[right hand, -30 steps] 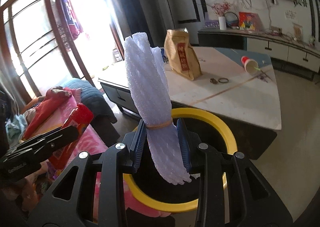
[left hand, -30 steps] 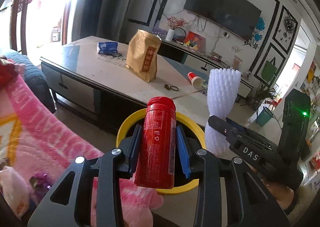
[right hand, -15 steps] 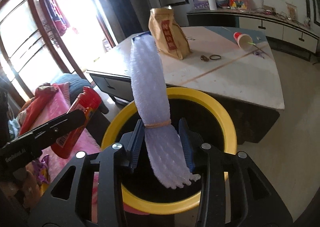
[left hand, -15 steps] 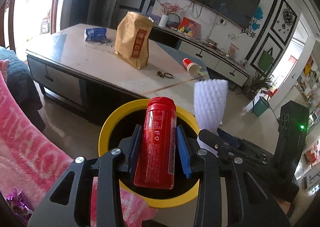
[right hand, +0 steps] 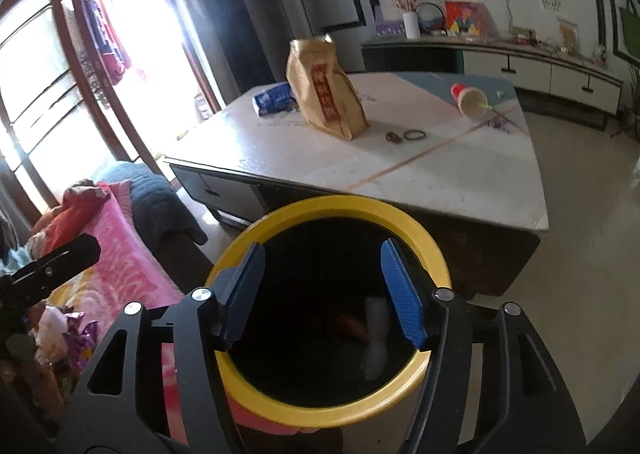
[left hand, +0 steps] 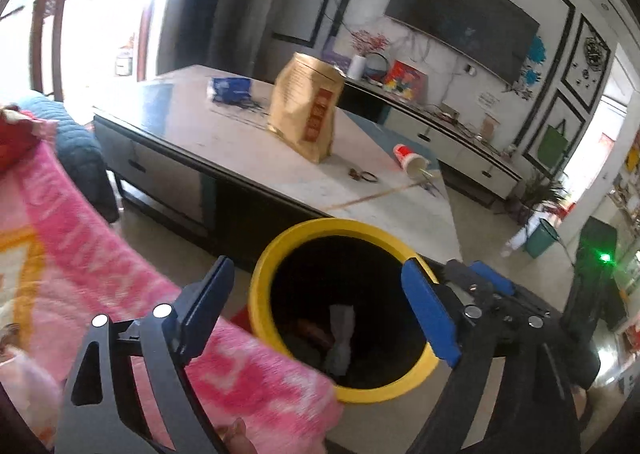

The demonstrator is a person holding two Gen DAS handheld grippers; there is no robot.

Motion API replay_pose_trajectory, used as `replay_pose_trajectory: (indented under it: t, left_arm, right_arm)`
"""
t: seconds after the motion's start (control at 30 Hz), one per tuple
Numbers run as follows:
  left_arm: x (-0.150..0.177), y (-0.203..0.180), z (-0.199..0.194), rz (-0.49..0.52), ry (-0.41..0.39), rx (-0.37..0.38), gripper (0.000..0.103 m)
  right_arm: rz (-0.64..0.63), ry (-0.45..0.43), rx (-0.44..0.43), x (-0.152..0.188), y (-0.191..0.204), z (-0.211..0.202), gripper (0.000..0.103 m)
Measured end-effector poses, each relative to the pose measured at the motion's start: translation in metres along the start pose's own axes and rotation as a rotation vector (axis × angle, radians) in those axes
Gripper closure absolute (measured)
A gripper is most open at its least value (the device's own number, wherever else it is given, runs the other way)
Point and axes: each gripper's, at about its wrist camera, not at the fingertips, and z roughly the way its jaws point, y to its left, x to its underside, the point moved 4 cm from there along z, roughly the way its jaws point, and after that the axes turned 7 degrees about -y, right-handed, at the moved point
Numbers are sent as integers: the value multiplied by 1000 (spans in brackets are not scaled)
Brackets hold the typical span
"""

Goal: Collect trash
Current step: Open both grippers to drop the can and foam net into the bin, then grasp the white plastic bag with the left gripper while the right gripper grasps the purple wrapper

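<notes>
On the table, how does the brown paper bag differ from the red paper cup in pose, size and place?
The brown paper bag stands upright, while the red paper cup lies on its side with its mouth open toward the camera. The bag looks much bigger than the cup. The bag sits near the middle of the table, next to a blue packet; the cup lies toward the far right corner. Both rest on the tabletop, outside the yellow bin.

We see TV (left hand: 460, 25) upper right on wall, vase (right hand: 411, 25) on cabinet (right hand: 520, 63) below, pink blanket (left hand: 100, 254) lower left, window (right hand: 60, 53) upper left, green bucket (left hand: 541, 238) far right.
</notes>
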Motion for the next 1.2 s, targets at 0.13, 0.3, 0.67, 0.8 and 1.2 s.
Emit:
replay_pose_trajectory:
  t: [0.13, 0.3, 0.67, 0.8, 1.2]
  left_arm:
    - [-4, 18, -32, -28, -51, -41, 11]
    - [-8, 40, -68, -55, -105, -88, 8]
    - [-14, 92, -142, -125, -226, -199, 7]
    - [-9, 110, -162, -142, -247, -238, 7]
    - [17, 165, -206, -219, -266, -334, 7]
  right_arm:
    - [-43, -32, -32, -4, 22, -13, 44]
    - [-111, -52, -98, -3, 59, -28, 40]
    - [-222, -46, -262, 16, 137, -57, 39]
    - [-261, -36, -313, 29, 163, -67, 36]
    - [-347, 28, -403, 64, 215, -75, 35]
